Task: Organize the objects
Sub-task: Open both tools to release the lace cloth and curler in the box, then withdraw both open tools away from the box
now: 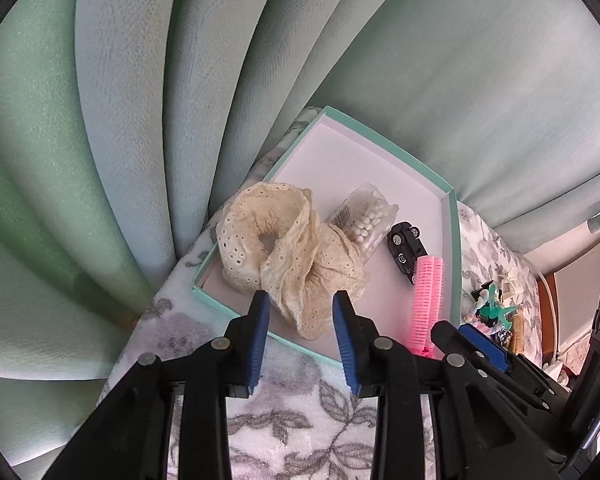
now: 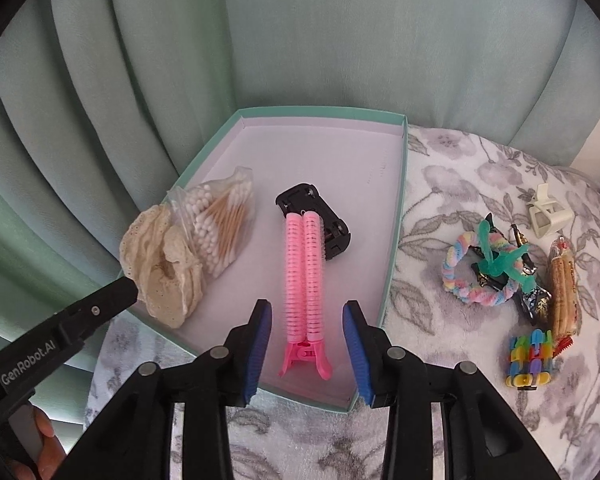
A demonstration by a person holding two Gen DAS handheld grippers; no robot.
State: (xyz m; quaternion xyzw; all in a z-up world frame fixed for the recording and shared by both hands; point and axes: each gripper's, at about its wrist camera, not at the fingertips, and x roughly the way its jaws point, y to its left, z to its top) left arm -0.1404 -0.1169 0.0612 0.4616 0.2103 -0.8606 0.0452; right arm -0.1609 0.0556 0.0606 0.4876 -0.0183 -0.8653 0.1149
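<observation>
A shallow teal box (image 2: 396, 208) with a white floor (image 1: 454, 240) holds a cream lace scrunchie (image 1: 288, 256) (image 2: 166, 276), a bag of cotton swabs (image 1: 366, 216) (image 2: 220, 228), a black toy car (image 1: 406, 246) (image 2: 334, 226) and a pink roller clip (image 1: 428, 300) (image 2: 304, 280). My left gripper (image 1: 302, 308) is open, its fingers either side of the scrunchie's near end. My right gripper (image 2: 306, 320) is open and empty, its fingers either side of the pink clip's handle end.
On the floral cloth (image 2: 440, 184) right of the box lie a pastel scrunchie (image 2: 470, 268), a green clip (image 2: 500, 256), a white claw clip (image 2: 546, 210), a wrapped snack (image 2: 562, 292), a multicoloured toy (image 2: 530, 360). Green curtains (image 2: 300, 40) hang behind.
</observation>
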